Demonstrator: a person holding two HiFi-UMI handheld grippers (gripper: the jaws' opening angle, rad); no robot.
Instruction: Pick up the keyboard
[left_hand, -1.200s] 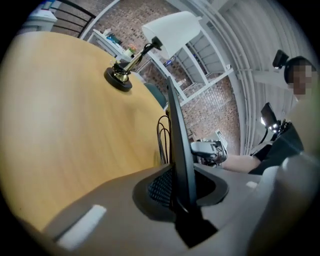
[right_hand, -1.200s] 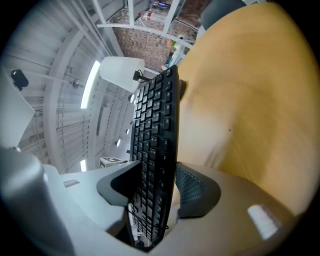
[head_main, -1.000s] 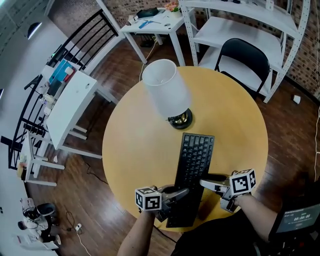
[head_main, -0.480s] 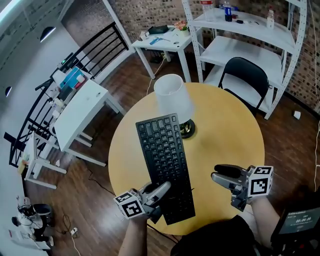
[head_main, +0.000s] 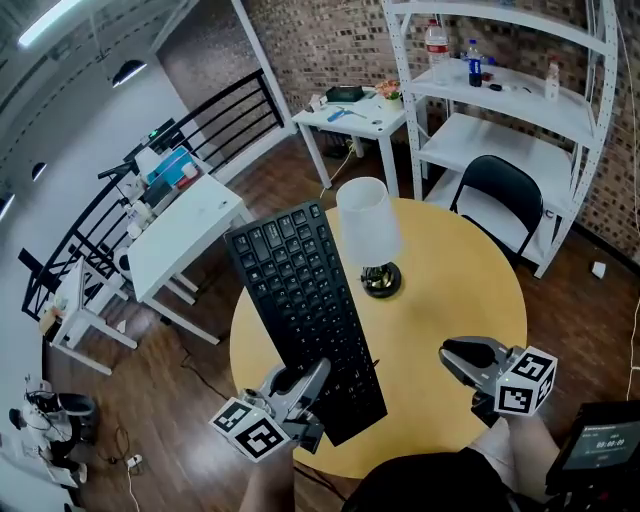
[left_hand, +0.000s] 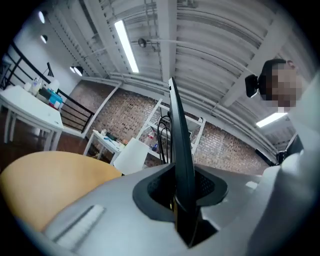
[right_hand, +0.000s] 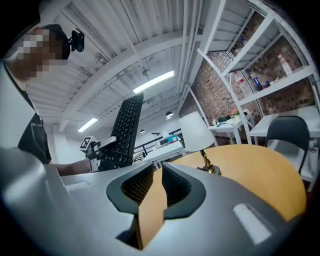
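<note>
Gripping the flat black keyboard (head_main: 300, 310) by its 6 o'clock end, your left gripper (head_main: 298, 392) holds it clear of the round wooden table (head_main: 450, 290). At 4 o'clock, your right gripper (head_main: 462, 354) is closing, nothing between its jaws.

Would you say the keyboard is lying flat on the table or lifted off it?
Lifted: the keyboard slants up above the table, its near end clamped in the left gripper.
</note>
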